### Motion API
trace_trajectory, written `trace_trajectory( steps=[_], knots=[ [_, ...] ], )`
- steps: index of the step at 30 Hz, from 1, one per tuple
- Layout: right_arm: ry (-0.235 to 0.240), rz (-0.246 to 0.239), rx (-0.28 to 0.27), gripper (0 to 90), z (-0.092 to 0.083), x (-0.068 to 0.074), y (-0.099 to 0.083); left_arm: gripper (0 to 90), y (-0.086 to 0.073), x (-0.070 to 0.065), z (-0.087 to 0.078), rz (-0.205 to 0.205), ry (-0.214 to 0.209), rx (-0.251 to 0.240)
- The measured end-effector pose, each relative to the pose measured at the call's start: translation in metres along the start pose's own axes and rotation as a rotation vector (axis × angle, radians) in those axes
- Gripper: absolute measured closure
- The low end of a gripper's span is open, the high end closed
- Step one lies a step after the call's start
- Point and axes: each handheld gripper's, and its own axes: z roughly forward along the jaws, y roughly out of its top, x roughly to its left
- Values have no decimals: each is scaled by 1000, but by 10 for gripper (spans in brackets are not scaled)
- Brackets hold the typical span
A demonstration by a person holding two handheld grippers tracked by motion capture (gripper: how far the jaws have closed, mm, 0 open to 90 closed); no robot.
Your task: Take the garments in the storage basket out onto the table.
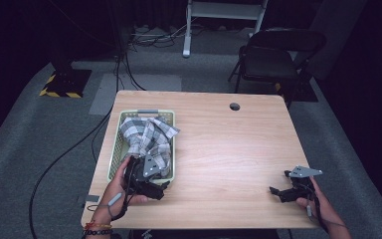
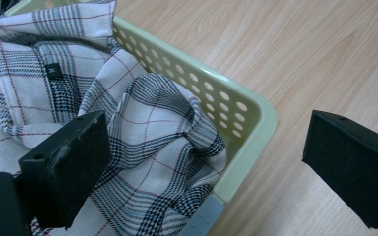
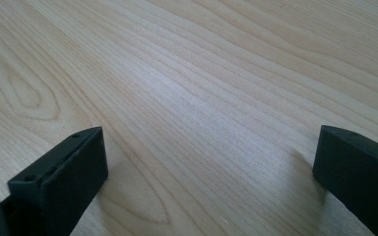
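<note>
The plaid cloth (image 2: 142, 147) lies bunched in the pale green basket (image 2: 248, 123) at the bench's (image 1: 229, 149) left. The left gripper (image 2: 206, 162) straddles the basket's corner, fingers spread wide to seize the cloth; the right gripper (image 3: 209, 172) idles low, released.

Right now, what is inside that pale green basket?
A crumpled plaid cloth fills the basket and spills over its rim. A small black label shows on it. The cloth covers the basket's floor, so anything beneath it is hidden. The left gripper is open beside the basket's near corner.
</note>
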Motion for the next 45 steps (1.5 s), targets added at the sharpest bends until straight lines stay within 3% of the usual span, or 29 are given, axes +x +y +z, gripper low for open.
trace_trajectory(
  steps=[8, 13, 18, 31, 37, 45],
  knots=[
    [0, 0, 0, 1, 0, 0, 0, 40, 0, 11, -3, -34, 25, -13],
    [0, 0, 0, 1, 0, 0, 0, 38, 2, 24, -4, -78, 67, -16],
    [0, 0, 0, 1, 0, 0, 0, 39, 3, 34, -3, -96, 112, -11],
    [0, 0, 0, 1, 0, 0, 0, 37, 3, 51, 5, -157, 133, 9],
    [0, 0, 0, 1, 0, 0, 0, 36, 2, 58, 12, -189, 152, 30],
    [0, 0, 0, 1, 0, 0, 0, 35, 0, 69, 25, -269, 167, 94]
  ],
)
